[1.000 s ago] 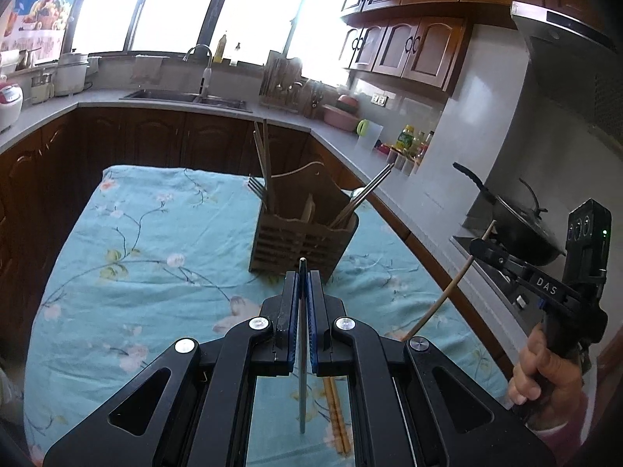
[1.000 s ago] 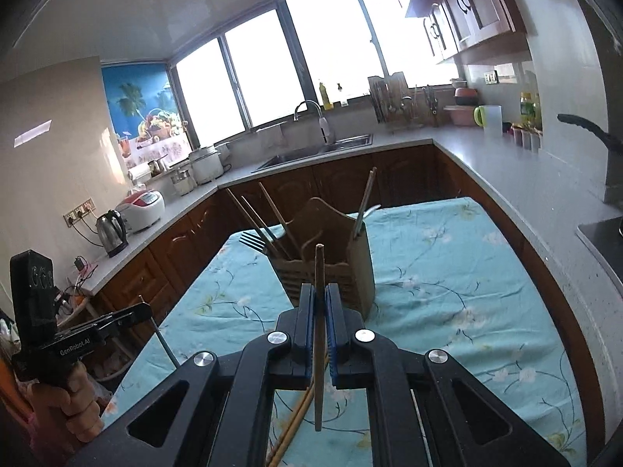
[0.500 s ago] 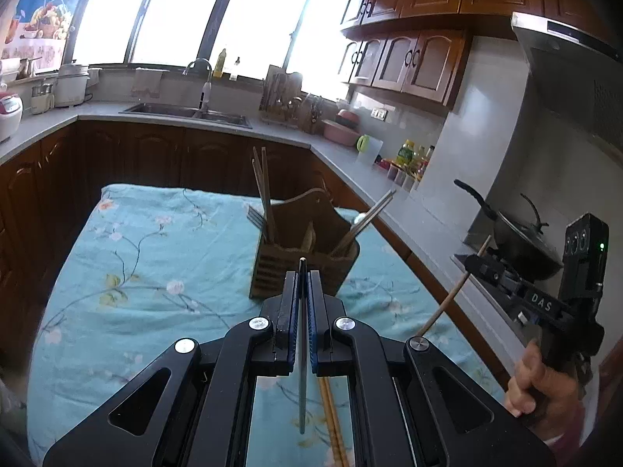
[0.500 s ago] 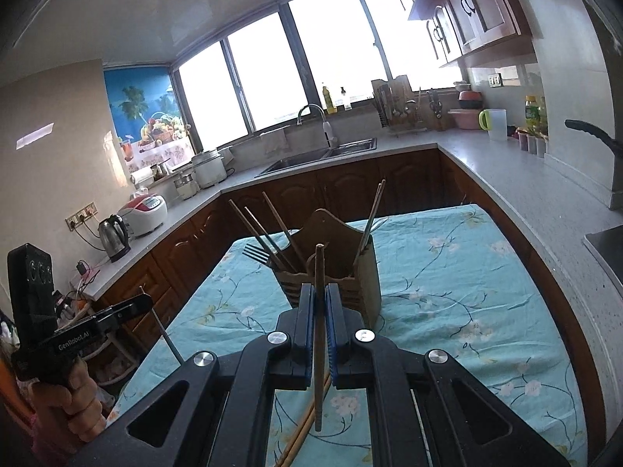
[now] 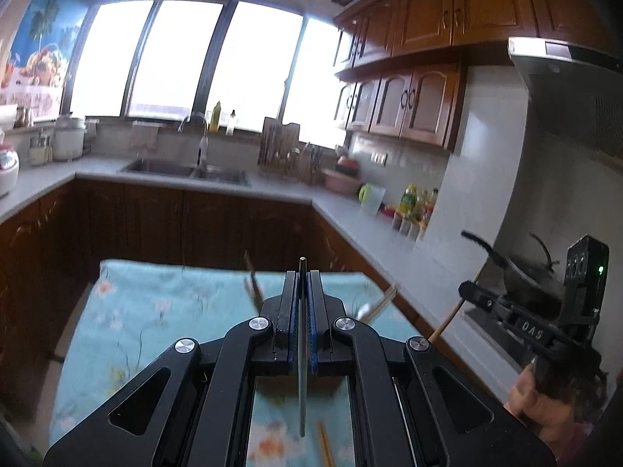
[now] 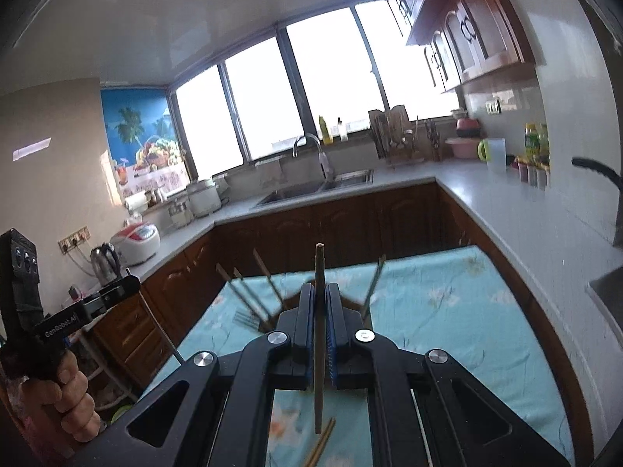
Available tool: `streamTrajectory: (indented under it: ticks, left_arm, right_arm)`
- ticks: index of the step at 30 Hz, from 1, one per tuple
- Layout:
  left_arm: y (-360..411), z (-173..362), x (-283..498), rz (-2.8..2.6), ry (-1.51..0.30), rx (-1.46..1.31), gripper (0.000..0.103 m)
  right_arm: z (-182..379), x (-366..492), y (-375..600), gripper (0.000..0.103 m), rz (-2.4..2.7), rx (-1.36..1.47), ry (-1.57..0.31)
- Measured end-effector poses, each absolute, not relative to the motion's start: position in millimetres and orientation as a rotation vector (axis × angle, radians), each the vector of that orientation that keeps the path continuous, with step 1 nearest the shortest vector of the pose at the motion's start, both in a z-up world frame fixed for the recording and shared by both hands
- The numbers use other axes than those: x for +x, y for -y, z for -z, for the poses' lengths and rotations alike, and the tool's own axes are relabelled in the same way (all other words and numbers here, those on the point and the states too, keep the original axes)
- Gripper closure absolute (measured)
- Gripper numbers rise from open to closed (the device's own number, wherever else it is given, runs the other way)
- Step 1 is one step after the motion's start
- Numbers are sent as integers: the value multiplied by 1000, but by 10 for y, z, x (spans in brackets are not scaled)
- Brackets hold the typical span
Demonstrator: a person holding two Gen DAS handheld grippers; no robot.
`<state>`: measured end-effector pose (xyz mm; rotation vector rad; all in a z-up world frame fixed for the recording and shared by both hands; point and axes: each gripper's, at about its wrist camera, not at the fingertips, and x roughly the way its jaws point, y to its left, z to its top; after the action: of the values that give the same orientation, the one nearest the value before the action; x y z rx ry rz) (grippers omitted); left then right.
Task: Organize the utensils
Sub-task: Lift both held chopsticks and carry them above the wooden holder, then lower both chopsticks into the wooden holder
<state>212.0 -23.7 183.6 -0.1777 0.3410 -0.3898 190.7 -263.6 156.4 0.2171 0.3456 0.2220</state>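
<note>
Chopsticks are the matter here, one in each gripper. The left gripper has its jaws pressed together on a thin grey metal chopstick, which stands nearly upright in the lower middle of the left wrist view, its tip poking above the jaws and its lower end hanging over the flowered tablecloth. The right gripper is likewise clamped on a wooden chopstick, upright in the lower middle of its own view.

The wooden holder itself is almost wholly hidden behind the jaws in both views. What shows are the utensils already standing in it: sticks and a fork fanning out to the left of the right gripper's jaws, and another pair leaning out to the right. So the holder appears to lie straight ahead of and below both grippers, on the cloth toward the centre of the frame.

Each held chopstick has its long axis close to vertical, which suits a downward drop into an open-topped holder. Neither hand is clearly the nearer; in the left wrist view the right gripper sits at the lower right edge with its stick slanting down toward the table, while the right wrist view shows the left one at the lower left edge. More chopsticks lie on the cloth at the bottom of the frame, so the job looks unfinished.
</note>
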Motion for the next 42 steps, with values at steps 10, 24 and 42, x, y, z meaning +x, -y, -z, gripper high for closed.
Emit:
streamTrajectory:
  ticks: [10, 24, 42]
  left_arm:
    - [443, -2032, 2858, 334, -267, -223, 100]
    - [536, -1300, 3210, 261, -339, -241, 100]
    - [556, -856, 3281, 264, -467, -219, 99]
  right_arm:
    - [-1767, 2445, 2685, 97, -163, 244, -261]
    - [-1131, 2792, 2648, 97, -125, 265, -322]
    - [-744, 2904, 2673, 97, -123, 282, -436]
